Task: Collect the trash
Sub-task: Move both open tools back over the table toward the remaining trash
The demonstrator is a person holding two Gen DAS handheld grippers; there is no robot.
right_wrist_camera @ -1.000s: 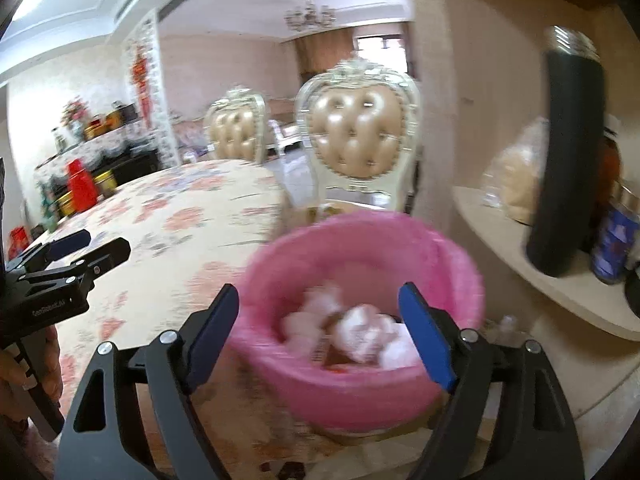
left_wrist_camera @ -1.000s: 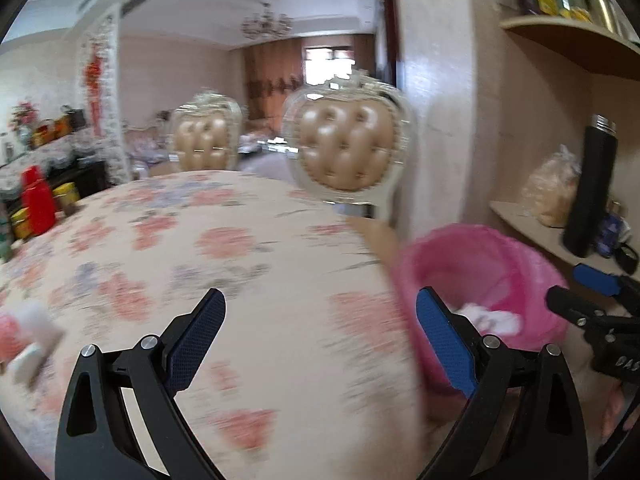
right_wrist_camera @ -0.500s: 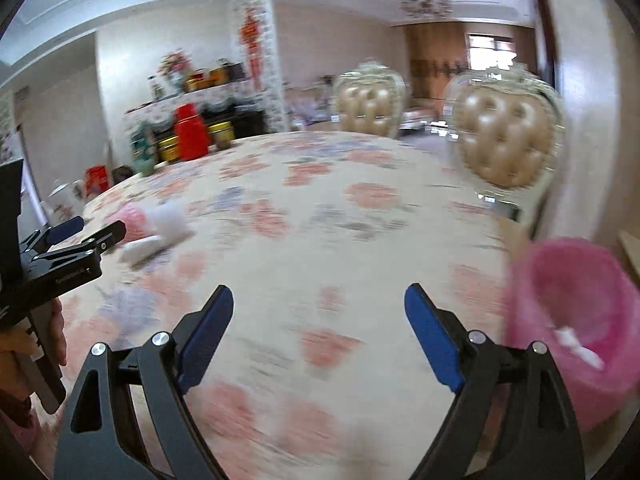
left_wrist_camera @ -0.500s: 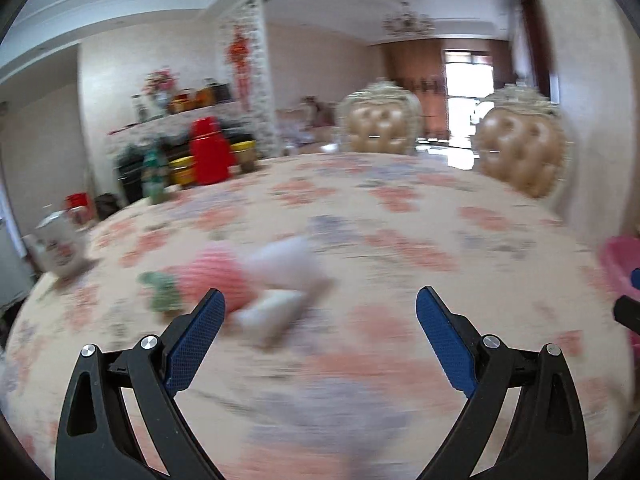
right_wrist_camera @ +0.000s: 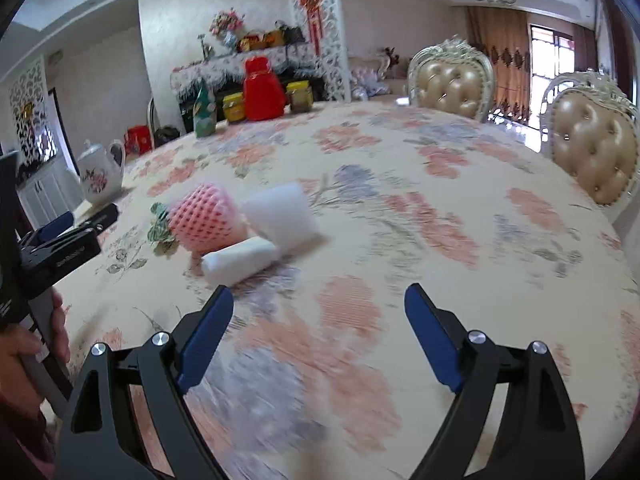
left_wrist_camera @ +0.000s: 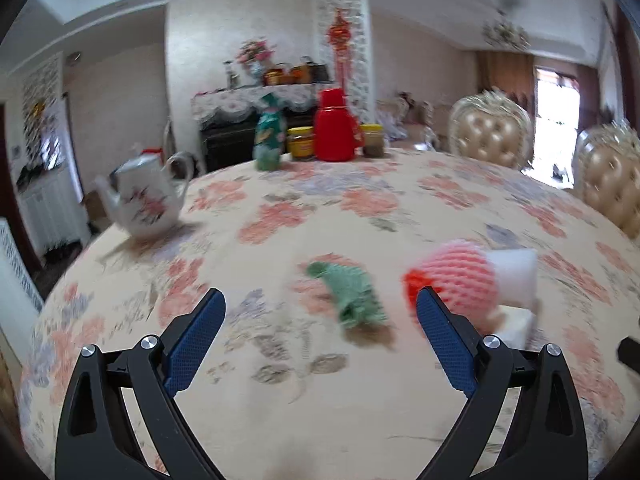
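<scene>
Trash lies in a cluster on the floral tablecloth (left_wrist_camera: 320, 216). A pink foam fruit net (left_wrist_camera: 456, 276) (right_wrist_camera: 204, 216), a crumpled green wrapper (left_wrist_camera: 352, 292) (right_wrist_camera: 160, 228), a white foam block (left_wrist_camera: 516, 276) (right_wrist_camera: 280, 212) and a white foam roll (right_wrist_camera: 240, 260) lie close together. My left gripper (left_wrist_camera: 320, 336) is open and empty, just short of the green wrapper. My right gripper (right_wrist_camera: 320, 332) is open and empty, to the right of and short of the white roll. The left gripper also shows at the left edge of the right wrist view (right_wrist_camera: 68, 236).
A white teapot (left_wrist_camera: 140, 196) (right_wrist_camera: 98, 172) stands at the table's left edge. A red thermos (left_wrist_camera: 336, 128), jars (left_wrist_camera: 300, 144) and a green bag (left_wrist_camera: 268, 140) stand at the far side. Two padded chairs (right_wrist_camera: 452, 76) (right_wrist_camera: 596, 144) stand at the far right.
Both grippers have swung left, away from the pink trash bin, which is now out of view. The trash cluster is now in front of both.
</scene>
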